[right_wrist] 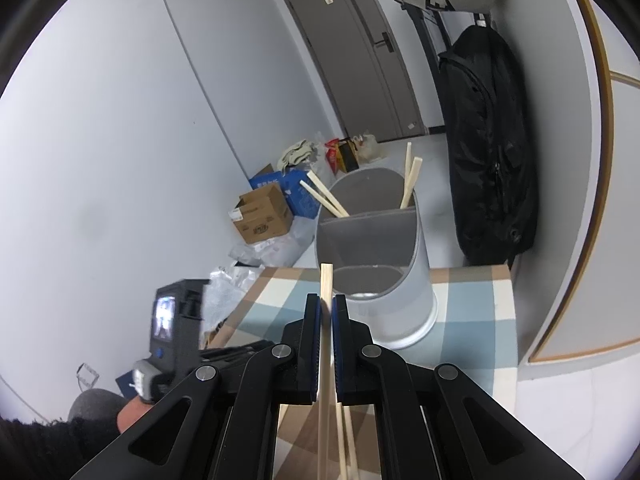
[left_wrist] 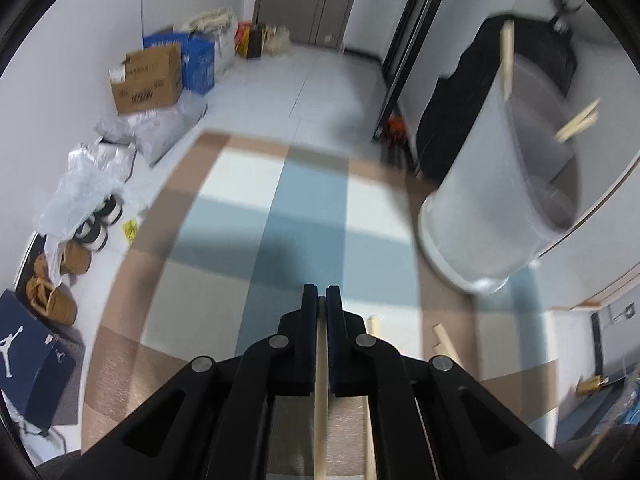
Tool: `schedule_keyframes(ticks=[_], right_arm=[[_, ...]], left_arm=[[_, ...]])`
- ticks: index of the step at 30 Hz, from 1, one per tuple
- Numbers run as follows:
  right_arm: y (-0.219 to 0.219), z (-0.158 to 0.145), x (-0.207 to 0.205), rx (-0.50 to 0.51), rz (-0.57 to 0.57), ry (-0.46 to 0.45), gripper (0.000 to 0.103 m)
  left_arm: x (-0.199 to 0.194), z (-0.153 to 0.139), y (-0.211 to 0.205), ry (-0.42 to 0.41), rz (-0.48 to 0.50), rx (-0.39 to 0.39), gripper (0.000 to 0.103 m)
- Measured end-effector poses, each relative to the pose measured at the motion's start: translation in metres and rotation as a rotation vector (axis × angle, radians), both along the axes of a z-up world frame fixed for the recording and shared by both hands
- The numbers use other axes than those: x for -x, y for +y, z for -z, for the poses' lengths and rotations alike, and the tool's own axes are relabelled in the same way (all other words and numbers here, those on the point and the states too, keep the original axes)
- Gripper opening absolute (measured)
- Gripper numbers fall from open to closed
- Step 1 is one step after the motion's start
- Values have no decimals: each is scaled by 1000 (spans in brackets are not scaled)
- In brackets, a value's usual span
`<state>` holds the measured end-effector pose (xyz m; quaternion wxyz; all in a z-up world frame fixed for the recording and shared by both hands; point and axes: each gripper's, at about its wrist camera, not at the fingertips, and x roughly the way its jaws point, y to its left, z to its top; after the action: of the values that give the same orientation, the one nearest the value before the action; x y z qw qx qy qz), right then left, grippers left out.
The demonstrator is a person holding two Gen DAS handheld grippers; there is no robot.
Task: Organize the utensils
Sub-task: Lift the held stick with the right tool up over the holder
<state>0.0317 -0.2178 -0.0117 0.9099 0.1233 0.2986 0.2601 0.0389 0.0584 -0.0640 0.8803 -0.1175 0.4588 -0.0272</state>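
Observation:
My left gripper (left_wrist: 321, 294) is shut on a pale wooden chopstick (left_wrist: 321, 360) that runs back between its pads, above the checked tablecloth (left_wrist: 240, 220). The grey utensil holder (left_wrist: 492, 200) stands ahead to the right with chopsticks (left_wrist: 507, 64) sticking out. Loose chopsticks (left_wrist: 446, 340) lie on the cloth near the fingers. In the right wrist view my right gripper (right_wrist: 327, 300) is shut on another chopstick (right_wrist: 327, 288), whose tip pokes up just in front of the holder (right_wrist: 384, 280). The holder's rear compartment holds several chopsticks (right_wrist: 324, 198); its front compartment looks empty.
A black bag (right_wrist: 488, 140) hangs on the wall behind the table's far right corner. Cardboard boxes (left_wrist: 148, 80), plastic bags and shoes (left_wrist: 52, 296) sit on the floor past the left edge. The other hand-held gripper's body (right_wrist: 176, 320) shows at the left.

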Motion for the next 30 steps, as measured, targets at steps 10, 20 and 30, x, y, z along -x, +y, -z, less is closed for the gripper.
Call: schedule_keyframes(ticks=[10,20,30], right_arm=[[-6,-25,3,-68,57,-131,5],[-3,-60,-4,-112,99,-254,5],[-10,-90,-45,-95,133,-300,5]], left_arm=[[13,-52,2,-193,7,78,0],[15,-81,-1,-263,85,57,0],[-2,-130,-3,-361,111,122,0]])
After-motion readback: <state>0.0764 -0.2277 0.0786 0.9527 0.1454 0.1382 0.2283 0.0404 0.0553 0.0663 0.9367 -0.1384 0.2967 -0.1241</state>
